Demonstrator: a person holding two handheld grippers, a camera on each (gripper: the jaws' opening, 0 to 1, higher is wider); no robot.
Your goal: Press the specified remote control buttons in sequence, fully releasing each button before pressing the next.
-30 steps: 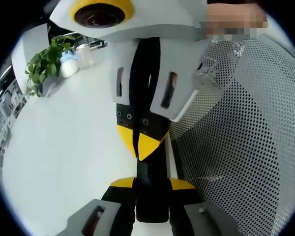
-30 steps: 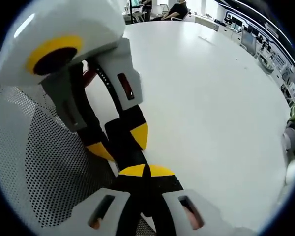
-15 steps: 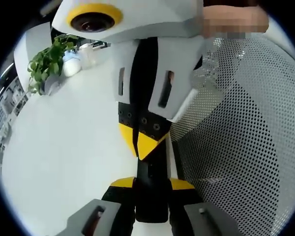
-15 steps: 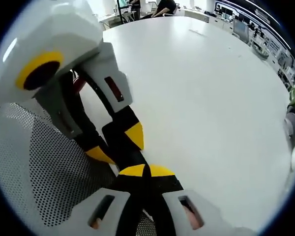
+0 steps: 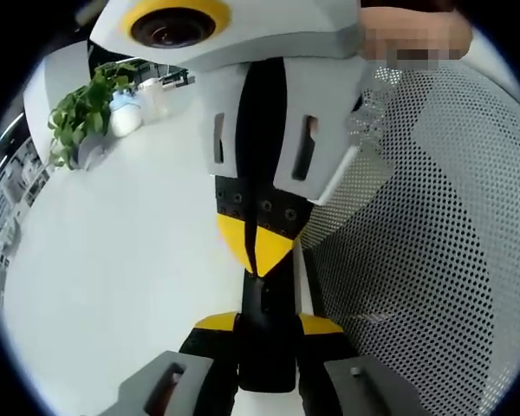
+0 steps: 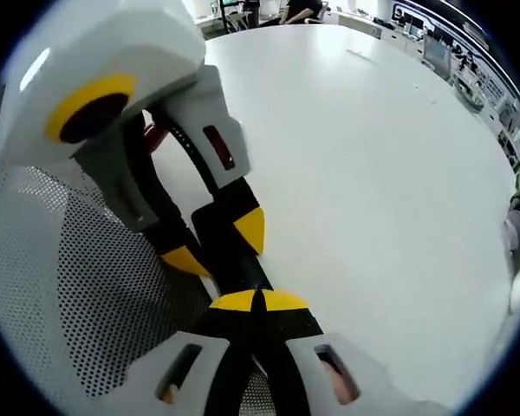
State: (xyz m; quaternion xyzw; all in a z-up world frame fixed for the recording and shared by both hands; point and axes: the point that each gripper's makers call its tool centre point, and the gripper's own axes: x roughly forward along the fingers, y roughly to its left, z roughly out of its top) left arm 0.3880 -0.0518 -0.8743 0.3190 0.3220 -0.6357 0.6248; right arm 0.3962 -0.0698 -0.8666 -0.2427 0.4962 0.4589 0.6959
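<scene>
Left gripper view shows the left gripper [image 5: 264,325] clamped on a black remote control [image 5: 266,334] held over the white table [image 5: 113,277] beside a perforated metal tray [image 5: 416,260], while the right gripper [image 5: 256,251], its yellow tips together, touches the remote's face. Pressing well probably means a short, square push, then lifting fully clear before the next button.

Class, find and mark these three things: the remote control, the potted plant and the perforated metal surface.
remote control [image 5: 267,342], left gripper view, its black body between the jaws.
potted plant [image 5: 82,108], left gripper view, its green leaves.
perforated metal surface [image 5: 425,260], left gripper view, bare mesh.
</scene>
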